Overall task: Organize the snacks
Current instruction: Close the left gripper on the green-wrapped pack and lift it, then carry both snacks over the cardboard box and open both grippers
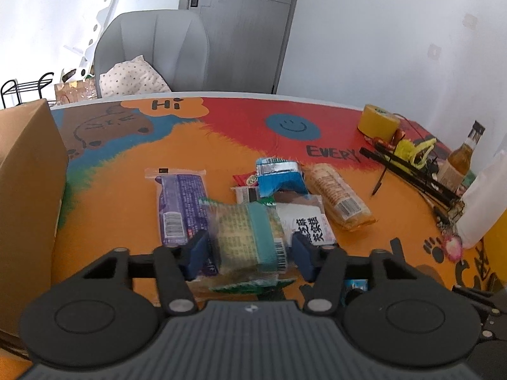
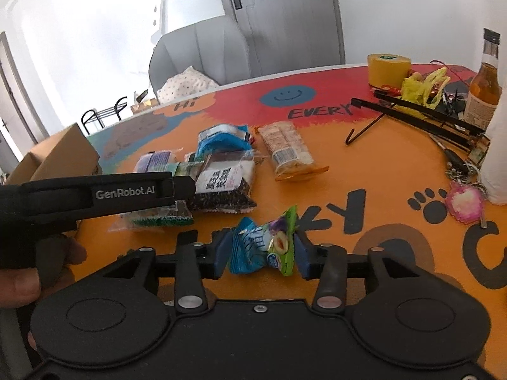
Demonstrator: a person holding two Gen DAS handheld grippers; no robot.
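My left gripper is shut on a clear green-banded cracker pack, held just above the table. Behind it lie a purple snack pack, a blue packet, a white-and-dark seed pack and an orange biscuit pack. My right gripper is shut on a small blue-green candy packet, above the orange tablecloth. The left gripper's body crosses the right wrist view at left, over the green pack. The snack pile lies beyond.
A cardboard box stands at the table's left edge. At right are a yellow tape roll, a black folding stand, a bottle, a white bag and a pink keychain. A grey chair stands behind the table.
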